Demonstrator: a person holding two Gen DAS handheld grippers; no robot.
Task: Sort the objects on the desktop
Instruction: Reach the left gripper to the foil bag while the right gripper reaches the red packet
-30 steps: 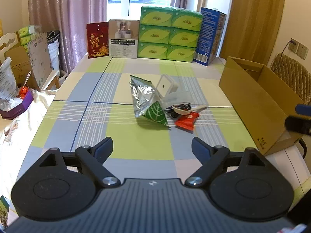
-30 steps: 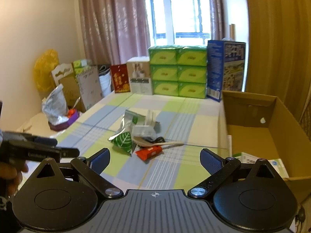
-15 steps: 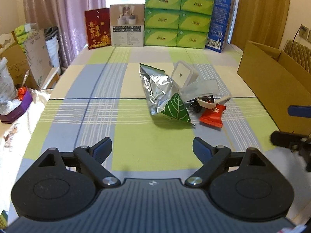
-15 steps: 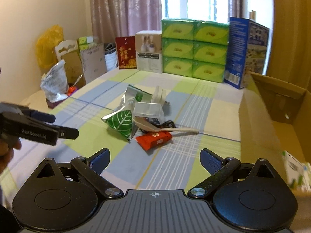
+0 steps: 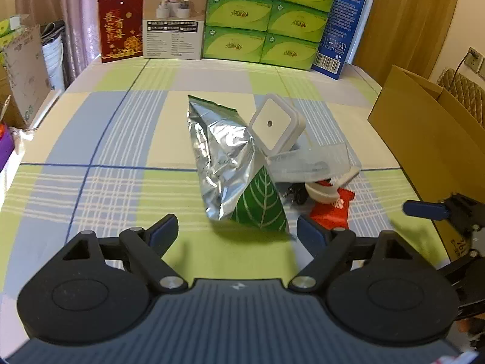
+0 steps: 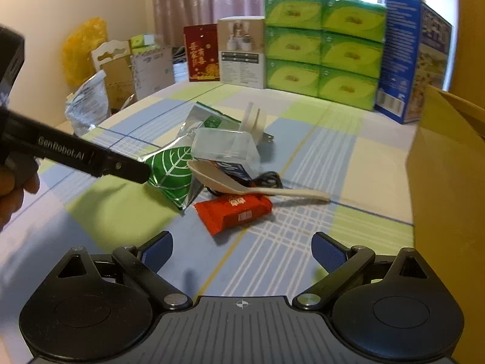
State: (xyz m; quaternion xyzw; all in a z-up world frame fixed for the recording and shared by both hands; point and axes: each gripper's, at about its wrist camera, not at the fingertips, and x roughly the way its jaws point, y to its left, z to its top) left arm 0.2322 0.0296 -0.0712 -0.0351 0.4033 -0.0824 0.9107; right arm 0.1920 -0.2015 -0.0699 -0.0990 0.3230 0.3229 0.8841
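Half-hidden black cable (image 6: 266,179), under spoon (image 6: 242,186), blurry

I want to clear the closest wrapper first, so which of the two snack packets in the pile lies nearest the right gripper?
The red snack packet, lying flat just ahead of the right gripper. The silver foil bag with the green leaf lies farther off, to its left.

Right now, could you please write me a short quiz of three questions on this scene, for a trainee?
1. True or false: the left gripper has its fingers closed on the silver bag.
2. What lies across the red packet: A spoon, B scissors, C pen?
3. On which side of the table is the cardboard box?

Key: 1 false, both grippers are open and empty. 2 A. 3 the right side.
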